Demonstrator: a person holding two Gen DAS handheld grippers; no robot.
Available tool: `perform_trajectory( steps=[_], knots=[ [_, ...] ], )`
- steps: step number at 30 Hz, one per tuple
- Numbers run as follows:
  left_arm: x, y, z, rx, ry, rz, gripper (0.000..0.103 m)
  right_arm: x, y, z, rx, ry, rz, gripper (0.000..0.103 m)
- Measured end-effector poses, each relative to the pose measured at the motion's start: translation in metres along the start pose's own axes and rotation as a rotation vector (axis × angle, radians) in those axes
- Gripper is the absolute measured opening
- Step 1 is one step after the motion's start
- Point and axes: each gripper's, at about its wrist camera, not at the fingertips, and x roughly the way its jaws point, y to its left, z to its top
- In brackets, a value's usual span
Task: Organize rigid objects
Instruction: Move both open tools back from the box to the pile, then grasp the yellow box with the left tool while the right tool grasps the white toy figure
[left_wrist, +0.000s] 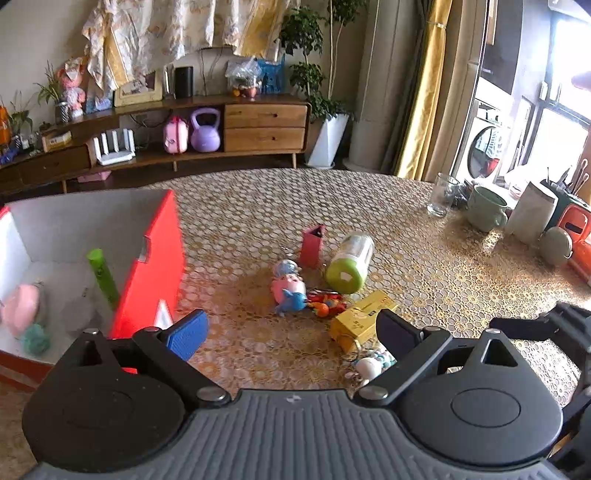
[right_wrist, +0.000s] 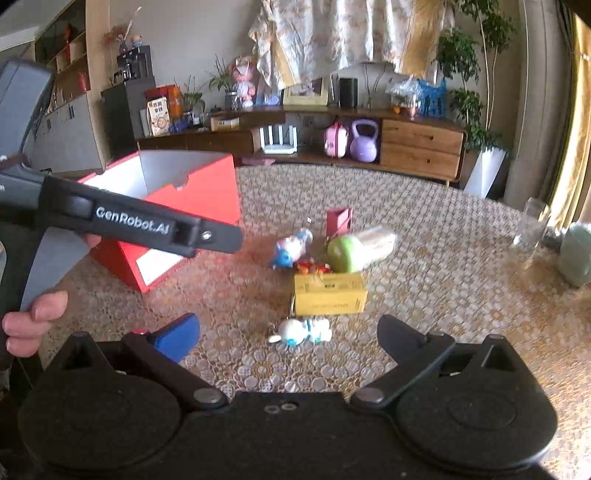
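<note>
1. I've got both tools over the patterned gold lace-covered surface (left_wrist: 424, 266), each aimed down at the loose pile in the middle.
2. Left gripper (left_wrist: 291, 334): fingers spread wide, nothing between them but bare cloth. Right gripper (right_wrist: 291, 334): fingers also wide apart and empty.
3. The open red cardboard box with a white lining (left_wrist: 155, 266) sits to the left of the pile. Inside I see a green tube (left_wrist: 101, 275) leaning on its wall, a pink soft thing and a teal fluffy thing, so sorting looks partly done.
4. Still out on the surface: a lime-green-capped clear plastic bottle lying on its side (left_wrist: 349, 264), a yellow cardboard carton (right_wrist: 328, 293), a small dark-red upright box (left_wrist: 312, 245), a pink-and-blue toy figure (left_wrist: 288, 286), and a white-and-blue toy keychain (right_wrist: 301, 330).
5. My read: this is the reach for the next pick. The keychain lies just ahead of the right fingers, so that looks the likeliest target.
6. Next move calls for dropping lower, straddling the toy, closing without nudging the carton just beyond it.
</note>
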Motion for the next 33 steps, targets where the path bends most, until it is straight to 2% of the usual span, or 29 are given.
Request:
perform_trajectory(
  steps=[8,14,16,17,22,27,31,33],
  knots=[
    [0.043,-0.018,0.0,0.008,0.062,-0.076,0.098,0.042,-0.011,-0.01,0.04,0.059,0.009,0.096],
    [0.075,-0.025,-0.002,-0.003,0.115,-0.089,0.098,0.057,-0.011,-0.013,0.045,0.072,0.026,0.091],
    [0.085,-0.029,0.0,-0.003,0.128,-0.086,0.098,0.06,-0.011,-0.014,0.044,0.071,0.021,0.083],
    [0.089,-0.03,0.0,-0.002,0.135,-0.084,0.098,0.062,-0.012,-0.013,0.044,0.072,0.019,0.083],
    [0.103,-0.031,0.003,0.012,0.164,-0.105,0.098,0.067,-0.016,-0.014,0.028,0.07,0.033,0.081],
    [0.112,-0.034,0.001,0.064,0.194,-0.146,0.098,0.071,-0.015,-0.013,-0.014,0.081,0.063,0.074],
    [0.116,-0.041,-0.001,0.096,0.191,-0.167,0.097,0.073,-0.013,-0.013,-0.025,0.08,0.066,0.071],
    [0.116,-0.044,-0.002,0.114,0.182,-0.177,0.091,0.074,-0.013,-0.012,-0.032,0.077,0.065,0.069]
  ],
)
